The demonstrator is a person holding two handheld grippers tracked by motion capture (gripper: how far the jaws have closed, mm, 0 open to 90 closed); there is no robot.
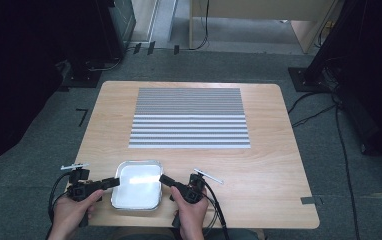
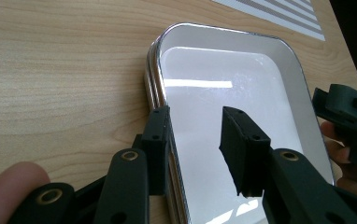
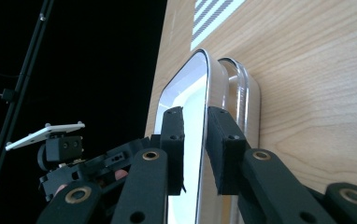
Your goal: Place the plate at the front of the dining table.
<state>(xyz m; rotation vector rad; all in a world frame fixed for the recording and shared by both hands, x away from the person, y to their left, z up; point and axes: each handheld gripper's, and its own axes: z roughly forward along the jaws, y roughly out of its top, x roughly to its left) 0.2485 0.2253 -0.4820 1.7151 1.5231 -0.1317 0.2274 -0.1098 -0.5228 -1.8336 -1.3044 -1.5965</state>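
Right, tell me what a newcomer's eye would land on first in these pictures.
First, the shiny white metal tray at the near edge of the wooden table, with the left gripper and the right gripper straddling its opposite rims. Next, the grey striped mat lying flat in the middle of the table. The right gripper view hints at a second tray nested beneath the first.

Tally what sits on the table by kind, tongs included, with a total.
Trays, white with metal rims, stacked: at least 2, judging from the doubled rims
Striped mat: 1
Tongs, left tongs and right tongs: 2
Total: 5
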